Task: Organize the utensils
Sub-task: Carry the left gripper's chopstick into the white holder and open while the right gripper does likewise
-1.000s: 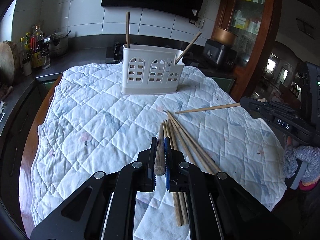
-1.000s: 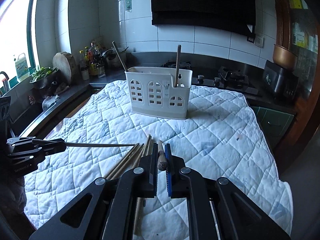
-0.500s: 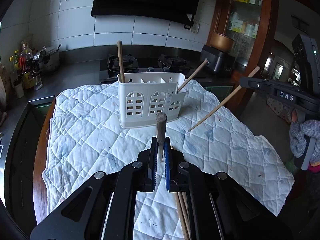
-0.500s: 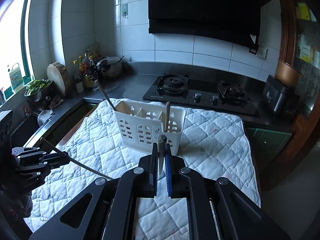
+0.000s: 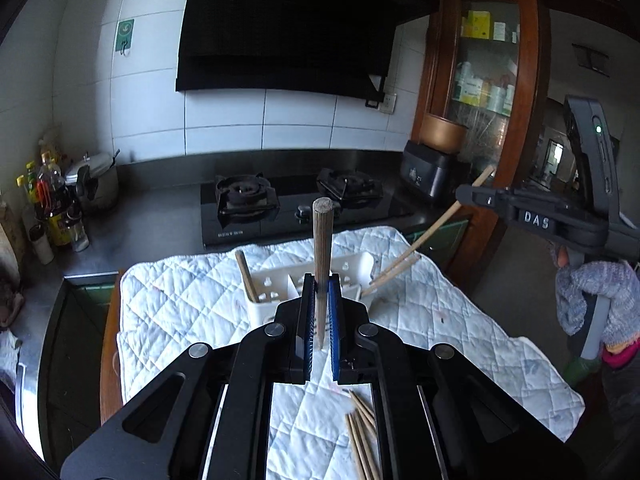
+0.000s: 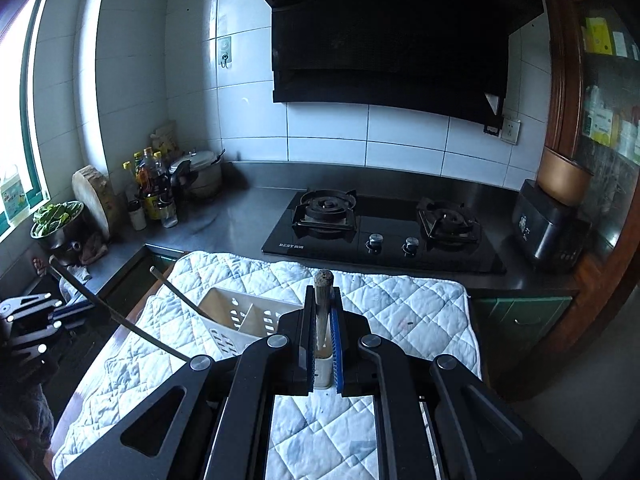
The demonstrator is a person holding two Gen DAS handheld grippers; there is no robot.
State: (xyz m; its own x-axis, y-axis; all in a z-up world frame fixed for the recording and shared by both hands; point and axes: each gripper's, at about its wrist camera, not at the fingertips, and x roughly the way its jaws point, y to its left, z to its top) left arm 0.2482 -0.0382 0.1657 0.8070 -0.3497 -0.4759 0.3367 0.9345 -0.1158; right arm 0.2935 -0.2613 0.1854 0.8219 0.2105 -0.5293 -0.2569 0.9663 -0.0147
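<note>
So both grippers are pinching one wooden chopstick each: left gripper point(image 5: 319, 312) and right gripper point(image 6: 323, 324), sticks upright between the fingers. The white slotted plastic utensil holder point(image 5: 280, 284) sits just beyond the fingertips. I'd tip each point down over a compartment before letting go.

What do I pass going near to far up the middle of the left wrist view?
Loose chopsticks → left gripper clamping an upright chopstick → white utensil holder → gas stove → range hood.
</note>
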